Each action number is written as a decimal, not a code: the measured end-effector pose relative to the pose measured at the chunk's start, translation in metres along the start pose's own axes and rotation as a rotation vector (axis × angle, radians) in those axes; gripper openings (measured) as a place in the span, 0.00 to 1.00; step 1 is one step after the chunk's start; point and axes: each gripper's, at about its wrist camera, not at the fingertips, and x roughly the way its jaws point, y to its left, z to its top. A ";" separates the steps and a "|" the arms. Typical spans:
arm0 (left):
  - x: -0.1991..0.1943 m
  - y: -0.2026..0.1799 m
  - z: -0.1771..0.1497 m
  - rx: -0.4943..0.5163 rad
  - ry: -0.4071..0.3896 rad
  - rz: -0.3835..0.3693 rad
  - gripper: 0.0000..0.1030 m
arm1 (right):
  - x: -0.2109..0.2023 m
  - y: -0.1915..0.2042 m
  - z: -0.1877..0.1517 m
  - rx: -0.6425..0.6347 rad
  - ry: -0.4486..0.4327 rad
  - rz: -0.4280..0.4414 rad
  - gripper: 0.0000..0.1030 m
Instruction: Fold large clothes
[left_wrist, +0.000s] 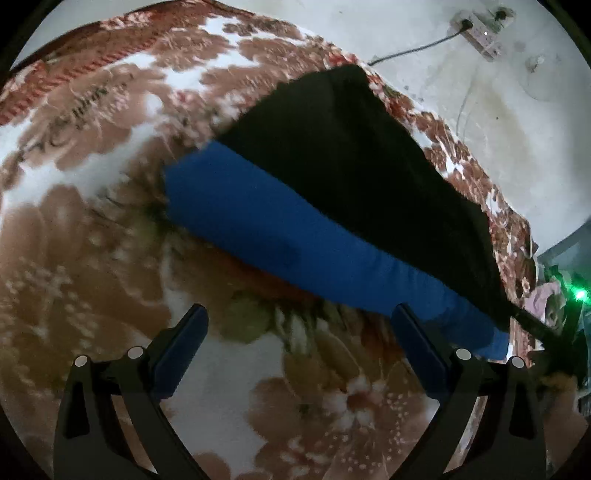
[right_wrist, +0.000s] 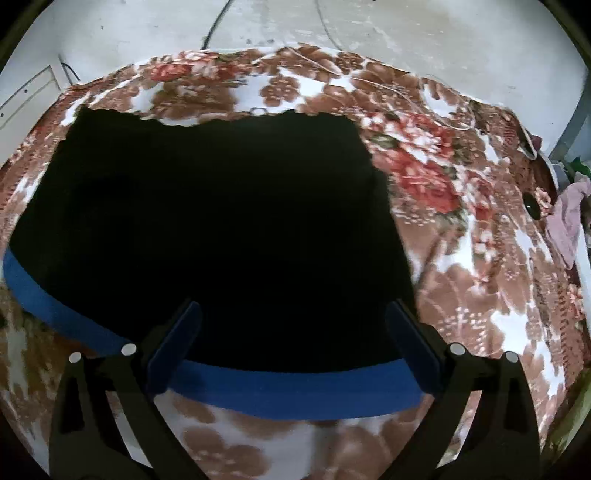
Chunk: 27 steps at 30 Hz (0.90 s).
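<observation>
Two colours make up your garment (right_wrist: 221, 229): a broad matte black panel with a ragged far edge, and a smooth blue band (right_wrist: 295, 387) along the near hem. It lies flat on a plush floral blanket (right_wrist: 461, 258) of brown, red and white blooms, whose pile looks soft and fuzzy. Beyond the blanket runs a pale, stained concrete floor (left_wrist: 480, 110) with a white power strip (left_wrist: 480, 29) and a dark cable (left_wrist: 413, 50) trailing from it.

Your right gripper (right_wrist: 293, 314) hangs low over the near hem, looking across the black panel, its fingers spread wide with the blue band curving between them and nothing pinched. Your left gripper (left_wrist: 301, 319) hovers off the garment's side, tilted so the cloth runs diagonally across its view; its fingers are likewise wide apart over bare blanket, the right-hand finger (left_wrist: 421, 350) overlapping the blue band's edge in that view.
</observation>
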 end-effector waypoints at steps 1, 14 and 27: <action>0.005 -0.003 0.000 -0.010 -0.004 -0.029 0.95 | -0.002 0.005 0.001 0.000 -0.002 0.007 0.95; 0.053 0.020 0.026 -0.285 -0.082 -0.186 0.94 | 0.004 0.037 0.005 -0.022 0.013 0.030 0.95; 0.038 0.005 0.034 -0.243 -0.124 -0.237 0.95 | 0.009 0.042 0.005 0.002 0.027 0.016 0.95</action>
